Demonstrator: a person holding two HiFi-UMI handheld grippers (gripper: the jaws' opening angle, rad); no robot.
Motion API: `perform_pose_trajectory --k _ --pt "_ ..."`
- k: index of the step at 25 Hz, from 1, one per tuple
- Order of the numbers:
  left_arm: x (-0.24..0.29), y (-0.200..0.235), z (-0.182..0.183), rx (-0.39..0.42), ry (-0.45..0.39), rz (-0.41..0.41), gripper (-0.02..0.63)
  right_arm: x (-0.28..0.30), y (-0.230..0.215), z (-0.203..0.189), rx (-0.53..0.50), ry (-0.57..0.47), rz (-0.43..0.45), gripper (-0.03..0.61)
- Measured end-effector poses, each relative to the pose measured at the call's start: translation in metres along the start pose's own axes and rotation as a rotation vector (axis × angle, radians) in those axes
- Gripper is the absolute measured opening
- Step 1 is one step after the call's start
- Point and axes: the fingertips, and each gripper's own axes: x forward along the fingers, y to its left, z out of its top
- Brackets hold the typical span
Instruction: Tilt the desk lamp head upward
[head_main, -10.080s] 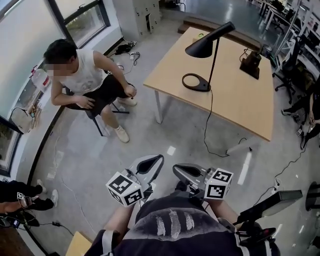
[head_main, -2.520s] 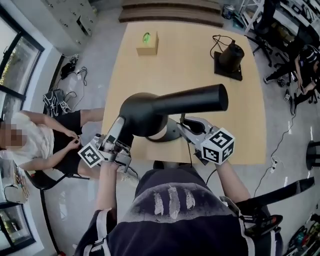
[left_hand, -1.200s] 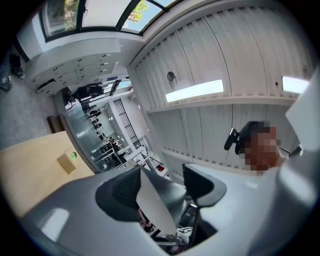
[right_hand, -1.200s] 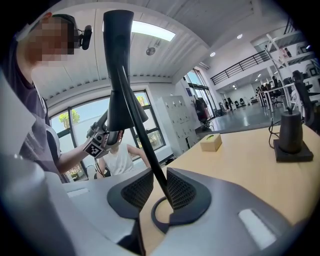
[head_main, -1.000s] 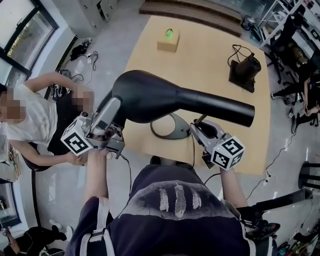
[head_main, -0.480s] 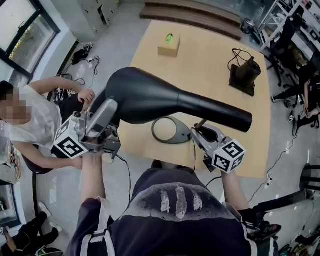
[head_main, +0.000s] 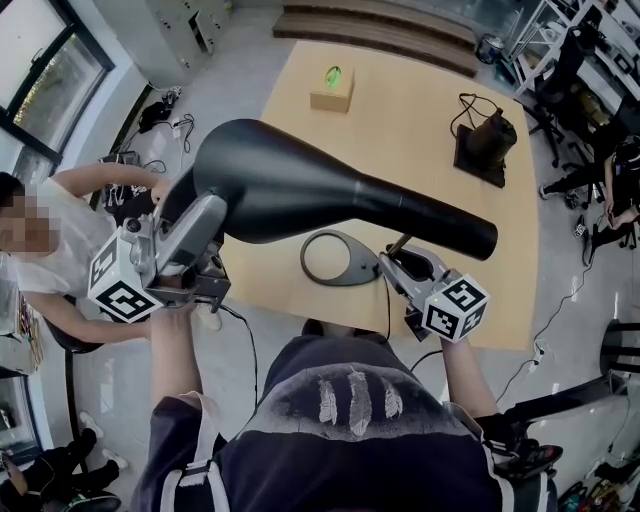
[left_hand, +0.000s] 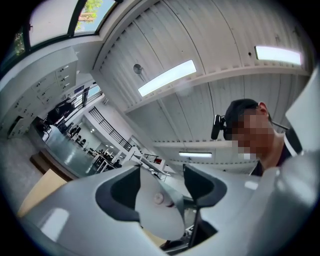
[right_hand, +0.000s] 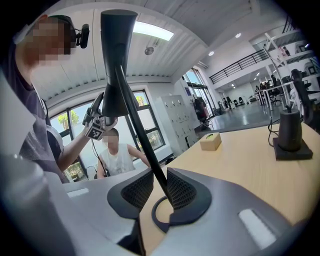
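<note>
left gripper (head_main: 198, 228): we see jaws gripping wide rim of glossy black cone-shaped desk lamp head (head_main: 330, 195), held over light wooden table (head_main: 400, 110) | right gripper (right_hand: 160, 187): jaws narrow, pinching thin black lamp stem (right_hand: 134, 107)

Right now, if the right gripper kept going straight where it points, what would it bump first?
The right gripper is pinching the lamp stem. Just past it, the lamp's ring base on the desk looks first in line, though depth is hard to judge.
</note>
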Motion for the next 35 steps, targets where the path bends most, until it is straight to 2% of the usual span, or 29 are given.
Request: perform_pose_trajectory --k 13,17,20,22,26,35 --pt "0.023 -0.021 0.023 0.158 0.031 -0.032 0.262 0.003 0.001 -0.002 -0.052 0.028 -0.004 0.071" --pt "0.058 -0.040 0.010 0.222 0.036 -0.033 0.261 -0.026 -0.022 -0.005 -0.042 0.024 0.006 0.071" --pt "0.081 -0.046 0.002 0.228 0.032 -0.057 0.258 -0.046 -0.036 -0.007 -0.038 0.031 -0.012 0.071" --pt "0.069 -0.041 0.017 0.255 0.047 -0.054 0.256 -0.026 -0.022 -0.003 -0.061 0.039 -0.018 0.069" --pt "0.047 -0.045 0.043 0.368 0.099 -0.025 0.275 0.001 0.008 0.001 -0.098 0.059 -0.024 0.063" --pt "0.049 -0.053 0.047 0.400 0.107 -0.041 0.275 0.006 0.010 0.000 -0.095 0.066 -0.033 0.064"
